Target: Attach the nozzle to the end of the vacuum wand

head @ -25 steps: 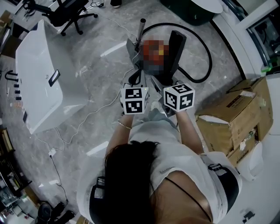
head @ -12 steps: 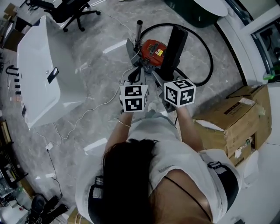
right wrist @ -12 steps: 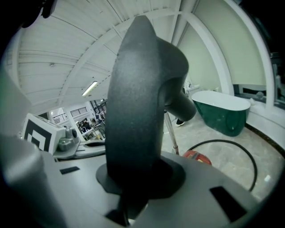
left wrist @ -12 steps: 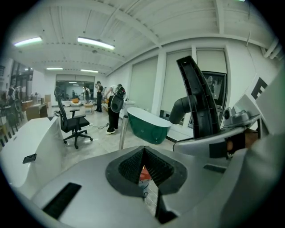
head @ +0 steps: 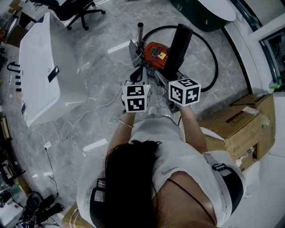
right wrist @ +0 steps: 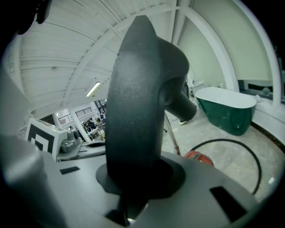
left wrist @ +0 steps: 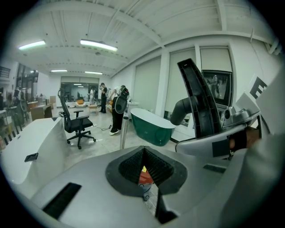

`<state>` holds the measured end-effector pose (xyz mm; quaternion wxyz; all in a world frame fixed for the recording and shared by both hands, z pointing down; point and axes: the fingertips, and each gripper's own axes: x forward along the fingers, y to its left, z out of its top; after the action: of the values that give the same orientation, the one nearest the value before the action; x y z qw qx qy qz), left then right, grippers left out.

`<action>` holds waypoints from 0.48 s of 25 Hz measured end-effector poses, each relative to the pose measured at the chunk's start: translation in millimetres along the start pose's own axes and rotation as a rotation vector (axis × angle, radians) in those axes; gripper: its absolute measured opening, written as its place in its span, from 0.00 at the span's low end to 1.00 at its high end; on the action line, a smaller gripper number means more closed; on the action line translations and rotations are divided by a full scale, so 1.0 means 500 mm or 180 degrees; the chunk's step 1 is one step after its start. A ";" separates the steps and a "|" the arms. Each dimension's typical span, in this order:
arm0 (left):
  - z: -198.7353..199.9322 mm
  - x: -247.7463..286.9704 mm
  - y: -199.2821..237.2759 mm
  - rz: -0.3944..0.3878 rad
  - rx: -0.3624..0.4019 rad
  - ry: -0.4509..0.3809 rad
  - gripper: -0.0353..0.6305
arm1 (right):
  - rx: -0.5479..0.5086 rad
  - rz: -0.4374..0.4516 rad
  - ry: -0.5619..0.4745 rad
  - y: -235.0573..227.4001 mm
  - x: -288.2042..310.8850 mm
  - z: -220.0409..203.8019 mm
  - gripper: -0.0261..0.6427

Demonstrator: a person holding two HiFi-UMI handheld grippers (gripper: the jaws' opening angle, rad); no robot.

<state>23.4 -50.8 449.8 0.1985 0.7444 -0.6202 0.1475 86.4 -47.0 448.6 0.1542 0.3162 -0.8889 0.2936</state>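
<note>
My right gripper (head: pixel 173 73) is shut on the black vacuum nozzle (head: pixel 177 44), which stands upright in its jaws and fills the right gripper view (right wrist: pixel 138 102). The nozzle's round neck (right wrist: pixel 183 107) points away to the right. On the floor ahead lie the red vacuum body (head: pixel 153 51) and its upright metal wand (head: pixel 140 33). My left gripper (head: pixel 136 76) is shut with nothing in it, just left of the right one and close to the vacuum. Through the gap under its pads (left wrist: pixel 144 171) a bit of the red body shows.
A black hose (head: pixel 213 53) loops on the floor right of the vacuum. A white table (head: pixel 38 71) stands at the left, with an office chair (head: pixel 78 11) behind it. Cardboard boxes (head: pixel 236 122) sit at the right. A green bathtub (left wrist: pixel 153 127) stands further off.
The person and both grippers have drifted a little across the floor towards the vacuum. The nozzle has stayed in the right gripper; the left has stayed shut.
</note>
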 end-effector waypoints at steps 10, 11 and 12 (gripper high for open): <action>0.025 0.030 -0.014 0.0029 0.0001 -0.0067 0.06 | -0.0101 0.0096 0.0019 -0.014 0.012 0.019 0.14; 0.024 0.031 -0.010 0.0046 -0.0017 -0.0067 0.06 | -0.0101 0.0096 0.0012 -0.015 0.013 0.020 0.14; 0.023 0.031 -0.006 0.0062 -0.0041 -0.0067 0.06 | -0.0102 0.0089 0.0000 -0.016 0.014 0.022 0.14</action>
<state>29.2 -69.3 446.6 0.1953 0.7386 -0.6304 0.1376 85.4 -62.4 446.7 0.1551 0.3013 -0.8978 0.2814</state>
